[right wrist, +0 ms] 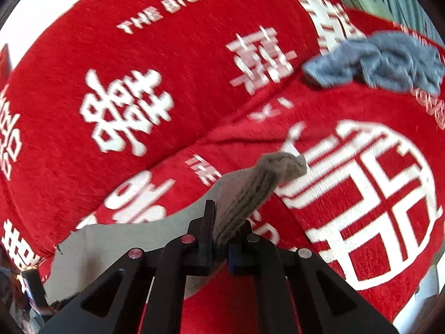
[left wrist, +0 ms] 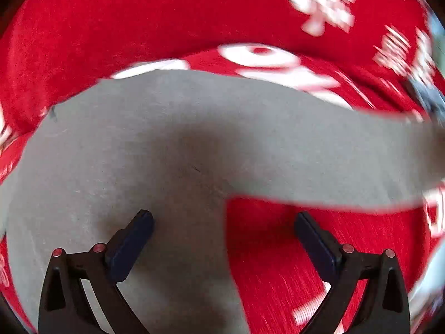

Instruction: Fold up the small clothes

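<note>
The right gripper [right wrist: 224, 228] has its jaws pinched on the ribbed cuff of a flat grey knit garment [right wrist: 247, 192] that lies on a red plush blanket with white characters [right wrist: 194, 83]. The left gripper [left wrist: 224, 226] hangs wide open over that garment [left wrist: 180, 139], holding nothing. A crumpled blue-grey cloth [right wrist: 378, 61] lies well apart.

Red plush blanket [right wrist: 172, 64] with white characters and "THE BIGDAY" lettering [right wrist: 178, 5] toward 11 o'clock; large round white emblem [right wrist: 367, 203] at 4 o'clock.
</note>
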`<state>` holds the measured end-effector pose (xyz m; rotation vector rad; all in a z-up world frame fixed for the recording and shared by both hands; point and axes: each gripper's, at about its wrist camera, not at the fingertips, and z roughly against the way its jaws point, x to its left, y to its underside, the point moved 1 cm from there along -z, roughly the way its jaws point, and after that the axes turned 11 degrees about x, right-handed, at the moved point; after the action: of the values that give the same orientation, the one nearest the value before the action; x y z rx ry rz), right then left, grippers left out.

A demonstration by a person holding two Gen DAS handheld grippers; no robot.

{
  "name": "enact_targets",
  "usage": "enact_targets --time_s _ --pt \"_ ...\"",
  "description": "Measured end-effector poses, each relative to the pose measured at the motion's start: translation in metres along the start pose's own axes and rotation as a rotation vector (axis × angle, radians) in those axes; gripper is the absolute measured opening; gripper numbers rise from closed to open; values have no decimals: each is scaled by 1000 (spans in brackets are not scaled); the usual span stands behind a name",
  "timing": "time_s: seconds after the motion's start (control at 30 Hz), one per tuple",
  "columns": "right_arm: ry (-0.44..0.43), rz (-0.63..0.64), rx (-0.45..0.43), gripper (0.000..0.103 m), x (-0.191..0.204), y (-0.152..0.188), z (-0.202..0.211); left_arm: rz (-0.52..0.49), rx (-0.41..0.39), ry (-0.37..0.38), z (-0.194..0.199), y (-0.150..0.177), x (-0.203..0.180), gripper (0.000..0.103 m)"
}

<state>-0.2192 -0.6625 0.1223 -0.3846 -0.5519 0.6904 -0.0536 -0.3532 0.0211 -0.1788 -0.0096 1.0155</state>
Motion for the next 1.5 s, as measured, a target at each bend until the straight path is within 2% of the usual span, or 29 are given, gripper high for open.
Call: enact_targets --time_s 0.03,0.07,0.1,0.17,0.23,0.4,0.47,0.63,0.77,0.83,0.97,1.1,1.2,1.27,1.33,1.37,1.43,1.5 --pt "-2 11 -13 7 9 -2 7 -30 23 117 8 8 -4 101" --pt "-10 28 -32 7 23 -5 19 -47 -3 208 21 18 -3 101" --pt "-16 44 -46 7 34 -7 28 -47 -43 235 33 27 4 101" --pt "-29 91 -78 7 65 -9 46 -15 -94 223 47 40 23 101" --pt "-45 139 -95 7 97 -8 57 44 -110 192 47 46 51 101" --pt "-104 291 -110 7 209 13 69 345 -108 72 48 69 173 101" --pt "-128 353 -102 7 254 29 66 445 -115 77 50 82 225 101" --pt "-200 510 -24 7 374 92 35 593 -156 97 64 123 300 101" --pt "-227 609 72 7 443 155 -5 648 -160 91 61 150 329 101" --pt "-223 661 122 7 471 188 -28 684 -165 117 57 168 348 101" --pt "-173 755 206 7 505 247 -76 750 -179 152 53 199 369 101" --pt "-105 805 298 7 510 284 -121 758 -204 207 54 218 384 101" --pt "-113 859 464 10 510 307 -146 745 -233 209 59 218 389 101" --pt "-137 906 495 19 512 313 -139 739 -264 217 70 222 387 101" --pt "-190 926 479 37 514 306 -121 752 -299 222 78 220 388 101" --pt "-232 929 450 42 511 295 -103 762 -312 219 83 222 389 101" --pt "-274 915 367 69 494 267 -71 768 -327 209 91 221 388 101" --pt "-274 890 284 78 467 241 -48 752 -333 200 96 209 382 101"
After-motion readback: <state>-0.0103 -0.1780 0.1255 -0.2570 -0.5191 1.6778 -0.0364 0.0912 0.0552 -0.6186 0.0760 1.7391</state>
